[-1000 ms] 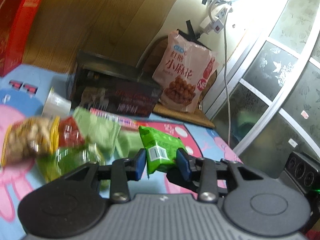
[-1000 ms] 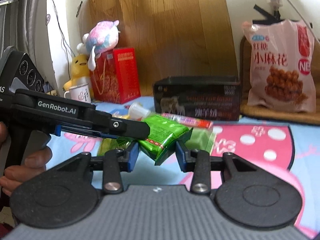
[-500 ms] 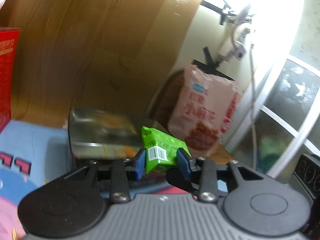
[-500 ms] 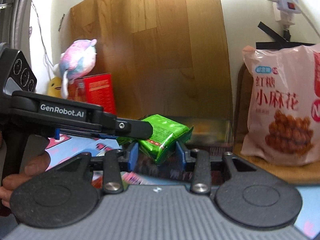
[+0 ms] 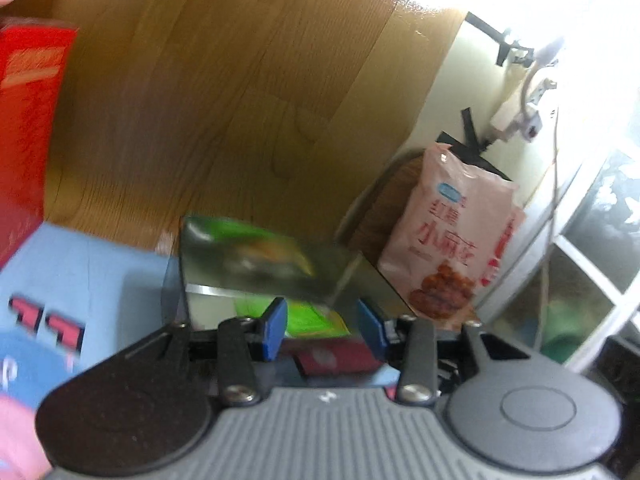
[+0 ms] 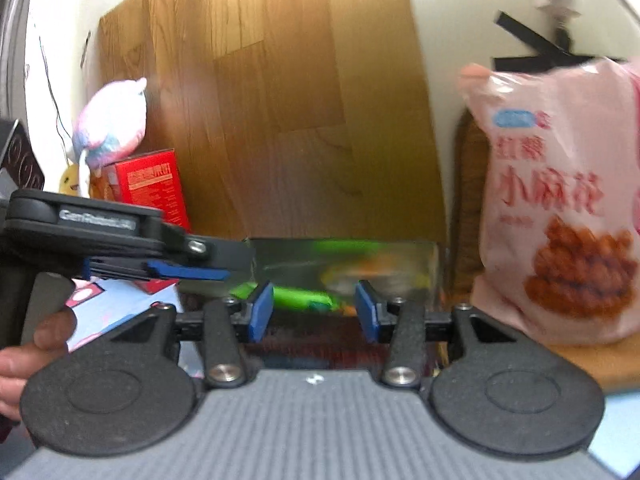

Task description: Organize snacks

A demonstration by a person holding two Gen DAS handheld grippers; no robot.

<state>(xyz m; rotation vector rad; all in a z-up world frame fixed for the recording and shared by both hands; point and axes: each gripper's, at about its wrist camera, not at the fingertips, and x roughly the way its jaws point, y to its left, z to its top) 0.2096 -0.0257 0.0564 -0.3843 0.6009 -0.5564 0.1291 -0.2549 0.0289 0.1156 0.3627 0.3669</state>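
My left gripper [image 5: 322,328] hovers over the open dark box [image 5: 248,264], its jaws opening. A blurred green snack packet [image 5: 310,316] sits low between the blue pads; a gap shows at the right pad, so it is loose. My right gripper [image 6: 314,316] is over the same box [image 6: 380,256], its jaws opening as well. A second green packet [image 6: 296,298] lies blurred just beyond its pads, free of them. The left gripper [image 6: 224,264] also shows side-on at the left of the right wrist view, held by a hand [image 6: 44,332].
A large pink snack bag [image 5: 452,240] [image 6: 560,208] stands right of the box against the wall. A red carton [image 5: 24,120] [image 6: 152,184] and a plush toy [image 6: 112,124] are at the left. A wooden board [image 5: 200,100] rises behind. The table has a blue and pink cloth [image 5: 80,264].
Both grippers moved forward from the snack pile to the box. Each was shut on a green packet; both jaws have widened and the packets have dropped lower, toward the box.
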